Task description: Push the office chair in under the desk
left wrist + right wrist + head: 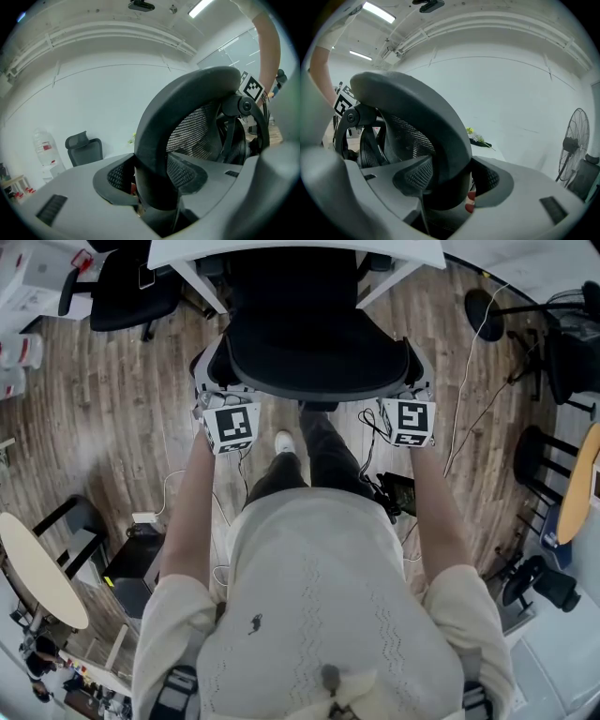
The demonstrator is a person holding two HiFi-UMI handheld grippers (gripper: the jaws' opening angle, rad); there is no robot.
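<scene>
Office chair sits right at the white table front edge, backrest toward the person, seat apparently partly under. Left gripper and right gripper each have jaws spread wide and clamped on the backrest rim, one per side. The rim looks stiff and the mesh soft, so grip the rim. It should roll easily on the wood floor. Uneven push likely swivels it.

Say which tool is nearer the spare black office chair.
Left. The left tool clamps the black mesh backrest edge nearest the spare black office chair; the right tool clamps its far edge.
</scene>
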